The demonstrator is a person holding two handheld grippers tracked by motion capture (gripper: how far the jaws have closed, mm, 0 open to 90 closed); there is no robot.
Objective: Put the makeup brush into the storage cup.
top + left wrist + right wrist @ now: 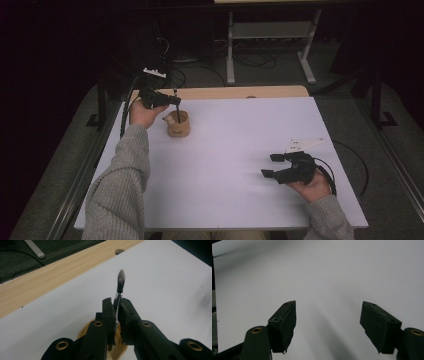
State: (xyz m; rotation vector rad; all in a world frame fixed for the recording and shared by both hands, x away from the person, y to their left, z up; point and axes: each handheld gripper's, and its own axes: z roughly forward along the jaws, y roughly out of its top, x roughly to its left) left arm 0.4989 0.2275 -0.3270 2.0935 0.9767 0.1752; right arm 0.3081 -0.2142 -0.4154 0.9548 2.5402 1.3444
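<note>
A small wooden cup [178, 125] stands on the white table [240, 150] at the back left. My left gripper [176, 100] hovers just above it, shut on a thin brush [177, 107] that stands upright with its lower end down in the cup. In the left gripper view the pads clamp the brush's metal ferrule [117, 298], the dark bristle tip [121, 278] points away, and the cup [85, 331] lies below the jaws. My right gripper [272, 165] rests low over the table at the front right, open with nothing between its fingers [284, 322].
A bare wooden strip [225, 92] runs along the table's far edge, with a hole [119, 251] in it. Beyond it are a dark floor, cables and a metal frame [270, 45]. Something pale pokes out of the cup [169, 119].
</note>
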